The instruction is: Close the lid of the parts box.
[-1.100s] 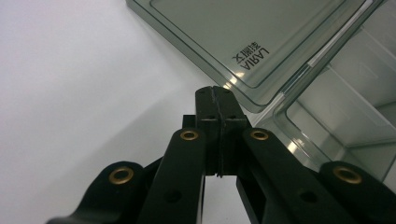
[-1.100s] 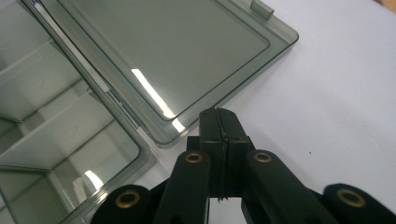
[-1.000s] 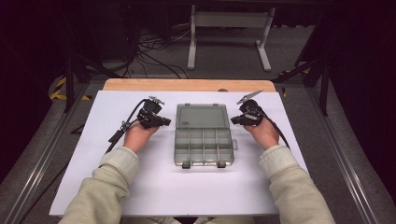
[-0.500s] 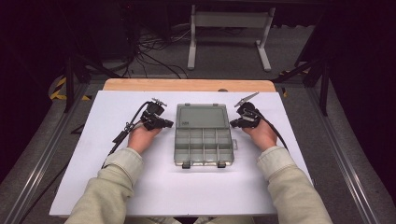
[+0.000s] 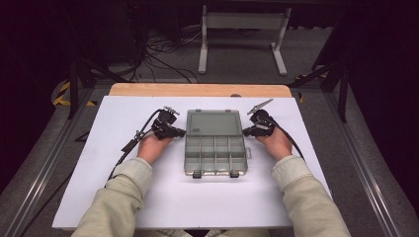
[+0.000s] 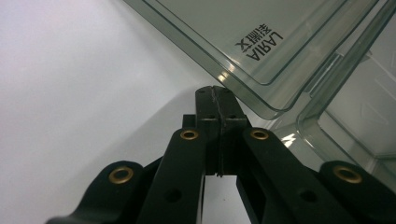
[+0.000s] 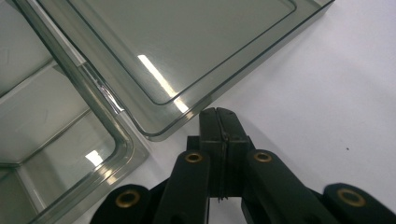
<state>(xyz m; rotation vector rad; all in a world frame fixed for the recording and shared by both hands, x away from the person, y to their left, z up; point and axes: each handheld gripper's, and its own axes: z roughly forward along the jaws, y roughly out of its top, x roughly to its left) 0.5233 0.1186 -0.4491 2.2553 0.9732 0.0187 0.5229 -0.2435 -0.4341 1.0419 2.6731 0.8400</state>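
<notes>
**Hand-held grippers flank the open box**

Left hand-held gripper (image 5: 177, 132) and right hand-held gripper (image 5: 248, 131), both pressed together and holding nothing, point inward at the lid (image 5: 215, 123) from either side. The box (image 5: 215, 154) sits mid-surface, long axis toward the far edge; neither hand is nearer.
</notes>
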